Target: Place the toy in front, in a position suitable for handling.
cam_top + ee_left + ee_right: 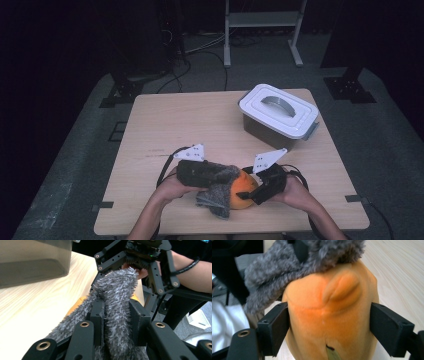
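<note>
— What's everything resting on?
— A light wooden table [165, 125], pale grain, rectangular, standing on grey carpeted floor [75, 165].
— And what lies on it?
— Toward the far right corner, a grey bin [272, 127] with a white lid [277, 110] and a grey handle on top. Near the front edge, an orange plush toy [243, 192] sits on the wood, with a grey fuzzy cloth [217, 197] draped against its left side and trailing down to the tabletop.
— Are the two groups close?
— No — the bin stands well apart from the toy and cloth
</note>
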Demonstrator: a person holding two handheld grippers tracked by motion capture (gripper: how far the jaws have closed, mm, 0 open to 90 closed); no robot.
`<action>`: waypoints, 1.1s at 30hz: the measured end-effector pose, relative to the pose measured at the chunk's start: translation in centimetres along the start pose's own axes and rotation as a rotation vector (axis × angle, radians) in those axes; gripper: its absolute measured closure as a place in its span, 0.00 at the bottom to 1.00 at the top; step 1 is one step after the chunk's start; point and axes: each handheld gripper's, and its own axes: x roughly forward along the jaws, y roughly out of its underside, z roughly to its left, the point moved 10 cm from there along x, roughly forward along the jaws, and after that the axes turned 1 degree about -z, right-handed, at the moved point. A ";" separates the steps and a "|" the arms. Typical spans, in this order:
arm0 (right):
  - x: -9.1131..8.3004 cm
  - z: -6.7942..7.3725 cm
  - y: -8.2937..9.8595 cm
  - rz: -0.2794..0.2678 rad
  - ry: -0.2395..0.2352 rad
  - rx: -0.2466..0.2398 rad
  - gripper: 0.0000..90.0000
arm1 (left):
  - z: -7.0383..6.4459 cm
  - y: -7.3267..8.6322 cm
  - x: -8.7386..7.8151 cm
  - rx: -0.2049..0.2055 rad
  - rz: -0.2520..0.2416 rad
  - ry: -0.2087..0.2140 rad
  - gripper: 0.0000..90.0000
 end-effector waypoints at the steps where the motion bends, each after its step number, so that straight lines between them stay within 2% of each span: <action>1: 0.2 0.3 0.0 -0.003 0.015 0.027 0.20 | -0.3 -0.1 0.2 -0.003 -0.004 0.018 0.76; 3: 0.3 0.4 0.2 -0.003 0.022 0.036 0.26 | -0.5 -0.1 0.4 0.001 0.002 0.023 0.76; 7: -0.1 0.3 0.8 -0.018 0.002 -0.026 0.44 | -0.4 -0.2 0.1 0.010 0.003 0.020 0.76; 9: -0.2 0.2 0.9 -0.022 -0.007 -0.044 0.46 | -0.3 -0.2 -0.1 0.014 0.005 0.014 0.76; 12: -0.7 -0.1 1.4 -0.028 -0.039 -0.085 0.48 | 0.7 0.4 -1.0 0.016 0.024 -0.024 0.76; 16: -1.3 -0.3 1.9 -0.037 -0.056 -0.105 0.49 | 1.4 1.1 -1.6 -0.001 0.036 -0.046 0.76; 17: -1.5 -0.3 2.1 -0.048 -0.068 -0.113 0.49 | 1.3 1.3 -1.6 -0.003 0.029 -0.026 0.76; 20: -1.5 -0.2 2.1 -0.053 -0.085 -0.136 0.50 | 1.1 1.0 -1.5 0.000 0.020 -0.010 0.76; 21: -1.5 -0.1 2.1 -0.051 -0.091 -0.145 0.50 | 0.5 0.4 -1.5 0.012 0.002 0.011 0.76; 24: -1.3 0.2 2.0 -0.048 -0.101 -0.170 0.51 | 0.0 -0.3 -1.4 0.024 -0.019 0.028 0.76; 25: -1.0 0.6 1.8 -0.044 -0.112 -0.199 0.51 | -0.7 -0.9 -1.3 0.040 -0.042 0.052 0.76; 26: -0.9 0.8 1.7 -0.043 -0.116 -0.208 0.51 | -0.9 -1.2 -1.1 0.048 -0.043 0.055 0.76; 27: -0.7 1.0 1.6 -0.042 -0.119 -0.213 0.51 | -1.0 -1.1 -0.9 0.060 -0.023 0.043 0.76; 29: -0.5 0.9 1.5 -0.040 -0.109 -0.200 0.47 | -0.7 -0.5 -0.4 0.075 0.017 0.015 0.76; 31: -0.5 0.7 1.4 -0.040 -0.101 -0.166 0.41 | -0.5 0.0 0.0 0.063 0.023 0.016 0.78; 32: -0.5 0.7 1.4 -0.040 -0.101 -0.166 0.41 | -0.5 0.0 0.0 0.063 0.023 0.016 0.79; 33: -0.5 0.6 1.4 -0.033 -0.090 -0.128 0.31 | -0.4 0.4 0.2 0.064 0.036 0.016 0.81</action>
